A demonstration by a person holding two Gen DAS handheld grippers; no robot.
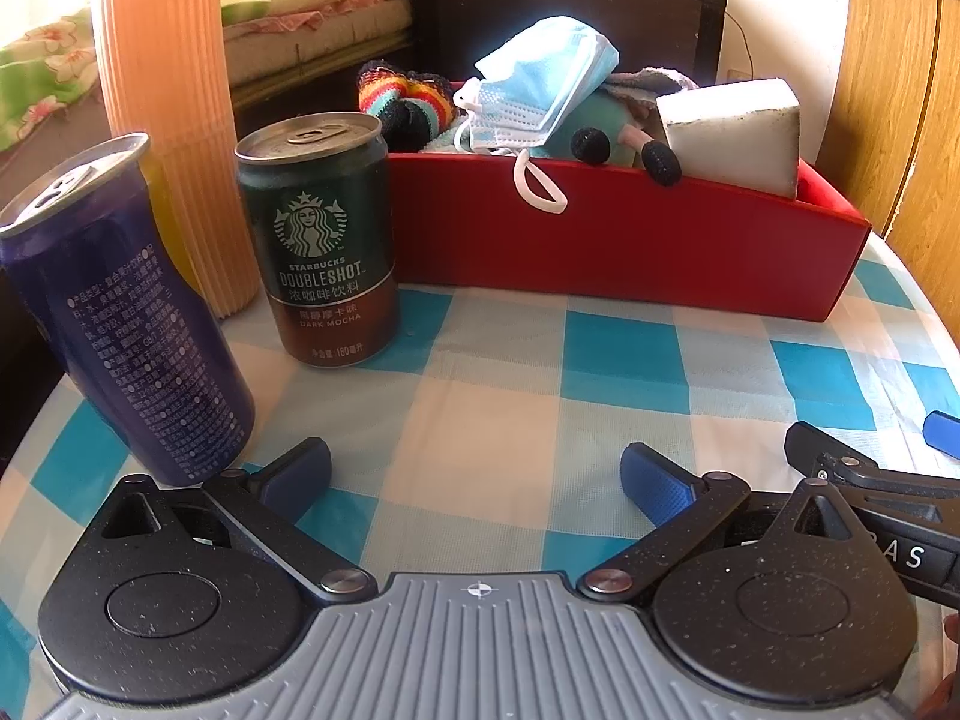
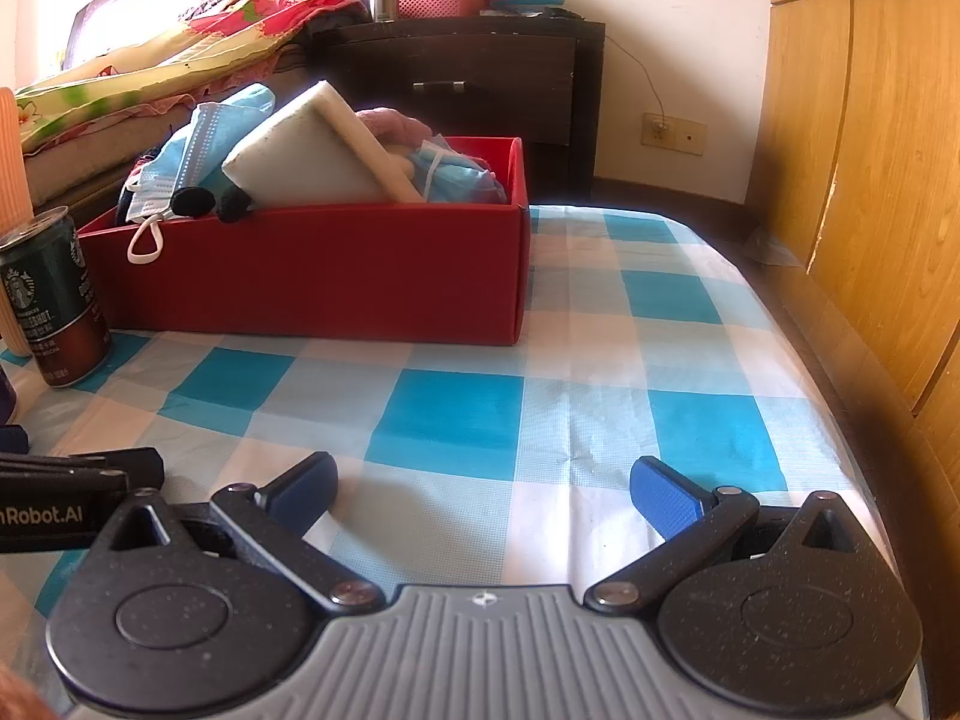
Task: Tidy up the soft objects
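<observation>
Box (image 1: 600, 246) red | holds masks (image 1: 540, 84), sponge (image 1: 732, 132), socks (image 1: 402, 99)

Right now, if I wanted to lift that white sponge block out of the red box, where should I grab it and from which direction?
Probably by its raised upper end, from above. The white sponge block leans tilted in the red box, its top clear of the rim, its lower end buried among face masks. Close across its thin sides.

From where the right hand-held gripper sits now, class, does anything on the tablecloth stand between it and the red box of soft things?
Nothing visible does. Bare checked tablecloth runs from the open right hand-held gripper to the red box. The Starbucks can stands off to the left.
</observation>
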